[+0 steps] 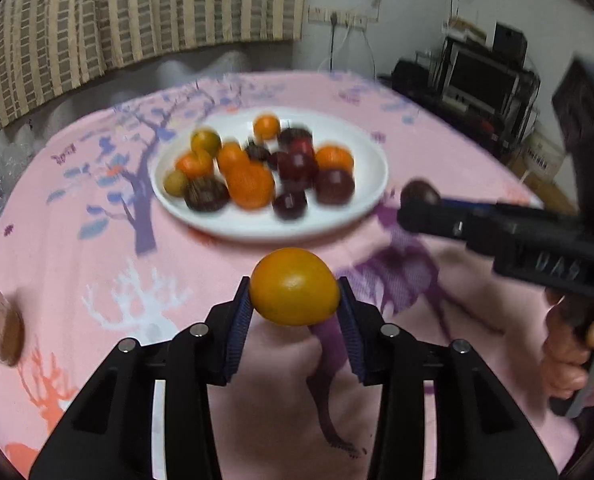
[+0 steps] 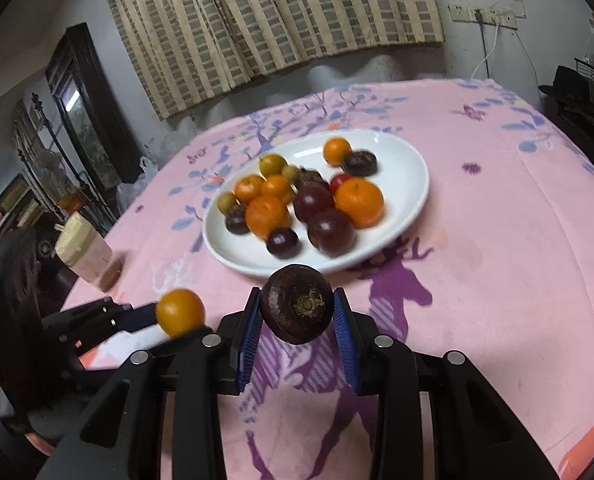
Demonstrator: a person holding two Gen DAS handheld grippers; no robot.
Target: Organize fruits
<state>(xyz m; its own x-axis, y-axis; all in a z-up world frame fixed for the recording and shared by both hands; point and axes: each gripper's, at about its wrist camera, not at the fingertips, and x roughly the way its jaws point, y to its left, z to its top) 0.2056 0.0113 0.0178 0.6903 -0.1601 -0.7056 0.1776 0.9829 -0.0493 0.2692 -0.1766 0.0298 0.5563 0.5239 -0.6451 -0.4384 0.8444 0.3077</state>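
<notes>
A white plate (image 1: pixel 361 200) (image 2: pixel 409 176) holds several oranges and dark purple fruits on the pink tablecloth. My left gripper (image 1: pixel 295 304) is shut on a small orange (image 1: pixel 295 286), held above the cloth in front of the plate; the orange also shows in the right wrist view (image 2: pixel 179 312). My right gripper (image 2: pixel 297 312) is shut on a dark purple fruit (image 2: pixel 298 304), held near the plate's front rim. In the left wrist view the right gripper (image 1: pixel 419 200) shows at the right with that fruit (image 1: pixel 419 192) at its tip.
A jar with a cream lid (image 2: pixel 85 252) stands on the table's left edge; part of it shows in the left wrist view (image 1: pixel 1 332). Striped curtains hang behind the table. Dark shelving with electronics (image 1: pixel 481 80) stands at the right.
</notes>
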